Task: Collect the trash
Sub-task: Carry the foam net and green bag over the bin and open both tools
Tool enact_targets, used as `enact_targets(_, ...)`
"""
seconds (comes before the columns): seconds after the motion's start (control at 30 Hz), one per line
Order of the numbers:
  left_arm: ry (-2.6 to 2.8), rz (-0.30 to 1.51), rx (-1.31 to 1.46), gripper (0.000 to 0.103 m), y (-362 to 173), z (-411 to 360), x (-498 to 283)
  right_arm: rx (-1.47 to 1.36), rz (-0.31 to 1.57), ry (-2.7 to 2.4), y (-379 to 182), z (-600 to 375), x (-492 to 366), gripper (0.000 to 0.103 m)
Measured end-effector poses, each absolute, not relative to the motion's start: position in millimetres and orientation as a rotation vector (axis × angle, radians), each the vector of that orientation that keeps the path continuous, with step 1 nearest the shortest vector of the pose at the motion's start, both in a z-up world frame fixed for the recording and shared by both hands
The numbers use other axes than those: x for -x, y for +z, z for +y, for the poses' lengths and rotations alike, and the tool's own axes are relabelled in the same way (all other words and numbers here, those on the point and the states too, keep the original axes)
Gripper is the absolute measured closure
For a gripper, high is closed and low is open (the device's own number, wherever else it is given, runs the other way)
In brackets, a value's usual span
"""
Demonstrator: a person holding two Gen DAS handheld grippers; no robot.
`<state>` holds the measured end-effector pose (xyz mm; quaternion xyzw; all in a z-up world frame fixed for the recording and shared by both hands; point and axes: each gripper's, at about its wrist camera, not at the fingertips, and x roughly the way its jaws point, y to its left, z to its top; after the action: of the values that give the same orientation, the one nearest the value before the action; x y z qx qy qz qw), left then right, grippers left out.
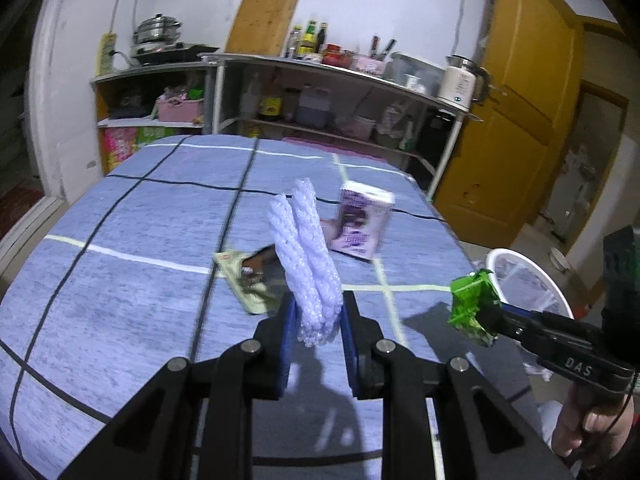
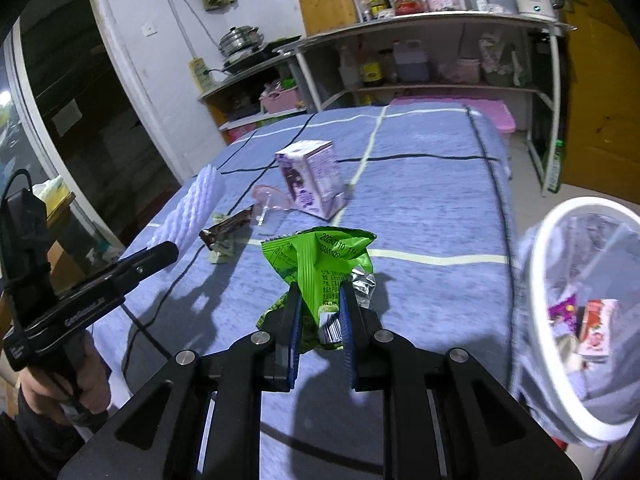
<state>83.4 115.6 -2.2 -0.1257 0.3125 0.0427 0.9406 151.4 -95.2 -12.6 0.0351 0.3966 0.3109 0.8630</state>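
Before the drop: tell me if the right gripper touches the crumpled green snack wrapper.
Touching. The right wrist view shows the right gripper with both blue pads pressed on the crumpled green snack wrapper.

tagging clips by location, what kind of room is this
Most likely a home kitchen: a metal shelf unit holds sauce bottles and an electric kettle, with a steamer pot on a cooktop and a cutting board against the wall.

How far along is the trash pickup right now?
Partly done. Some wrappers already lie in the white bin. In hand: the left gripper is shut on white foam netting, the right gripper on a green wrapper. Left on the table: the purple carton, a brown wrapper and a pink plastic piece.
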Motion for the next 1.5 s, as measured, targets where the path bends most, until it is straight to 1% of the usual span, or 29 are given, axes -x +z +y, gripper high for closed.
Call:
enact_targets(0.33, -0.065, 0.651, 0.203, 0.080, 3, 56, -102, -0.093, 0.804, 0.546, -7, -147, -144, 0.085)
enact_targets(1.0, -0.376, 0.701, 0.084, 0.080, 0, -62, -168, -0.198, 0.797, 0.246, -13, -294, -152, 0.085)
enact_targets(1.5, -0.505, 0.761, 0.053, 0.080, -13, -115, -201, -0.232, 0.846, 0.160, -31, -335, -167, 0.085)
